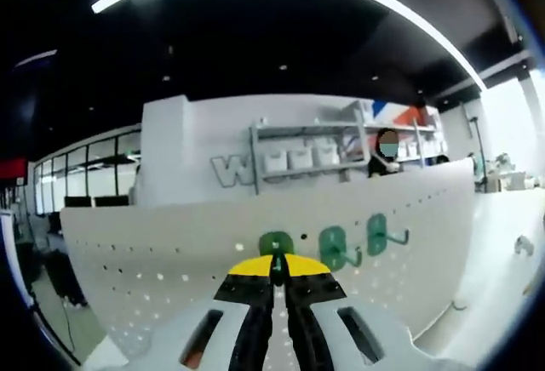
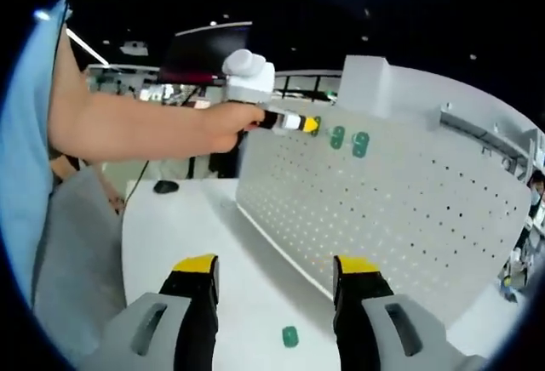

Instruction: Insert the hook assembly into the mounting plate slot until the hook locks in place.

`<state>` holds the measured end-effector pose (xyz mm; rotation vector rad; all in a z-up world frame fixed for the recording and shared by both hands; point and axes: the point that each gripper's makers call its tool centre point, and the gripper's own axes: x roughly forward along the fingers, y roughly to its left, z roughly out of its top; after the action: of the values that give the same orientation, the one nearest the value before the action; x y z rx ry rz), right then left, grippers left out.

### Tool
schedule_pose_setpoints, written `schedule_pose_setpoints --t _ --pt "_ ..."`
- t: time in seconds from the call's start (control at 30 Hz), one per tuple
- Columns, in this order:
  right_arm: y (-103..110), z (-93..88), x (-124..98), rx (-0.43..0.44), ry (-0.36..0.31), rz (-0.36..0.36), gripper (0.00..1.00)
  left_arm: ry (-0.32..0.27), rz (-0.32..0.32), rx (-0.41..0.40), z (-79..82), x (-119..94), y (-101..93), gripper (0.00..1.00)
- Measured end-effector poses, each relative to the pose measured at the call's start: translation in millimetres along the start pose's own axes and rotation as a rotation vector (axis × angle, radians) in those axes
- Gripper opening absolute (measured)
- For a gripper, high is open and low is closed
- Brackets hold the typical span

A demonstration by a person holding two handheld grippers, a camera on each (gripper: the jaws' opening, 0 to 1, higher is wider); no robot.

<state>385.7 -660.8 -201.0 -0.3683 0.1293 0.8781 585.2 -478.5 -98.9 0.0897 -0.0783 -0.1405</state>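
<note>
In the left gripper view, the left claw is clenched on a green hook, its yellow-tipped jaws pressed together around the hook's lower part and holding it against the white pegboard. The pegboard is the landmark here: it stands upright on the white counter, and the held hook sits near its top edge. Just to the right of the held hook, two more green hooks already hang on the pegboard, their prongs pointing right. Behind the pegboard a grey wall carries large raised letters, of which only a "W" can be read; the rest is hidden by a shelf unit.

In the right gripper view, a person's hand holds the left claw at the pegboard's upper left. The right claw is released, its jaws wide apart, hovering over the counter in front of the pegboard. A spare green hook lies on the counter between the jaws.
</note>
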Motion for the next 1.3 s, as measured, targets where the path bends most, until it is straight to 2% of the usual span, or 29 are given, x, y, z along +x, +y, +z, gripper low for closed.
schedule_pose_setpoints --t 0.23,0.97,1.3 --pt "-18 2.7 -10 0.008 -0.025 -0.076 0.71 -0.003 0.010 0.002 0.4 2 0.7 0.03" --pt "-24 -3.7 -15 0.012 -0.011 -0.090 0.71 -0.001 0.032 0.068 -3.5 7 0.4 0.04" --pt "-23 -5.5 -14 0.018 -0.009 -0.084 0.71 0.000 0.067 0.107 -4.0 8 -0.6 0.04"
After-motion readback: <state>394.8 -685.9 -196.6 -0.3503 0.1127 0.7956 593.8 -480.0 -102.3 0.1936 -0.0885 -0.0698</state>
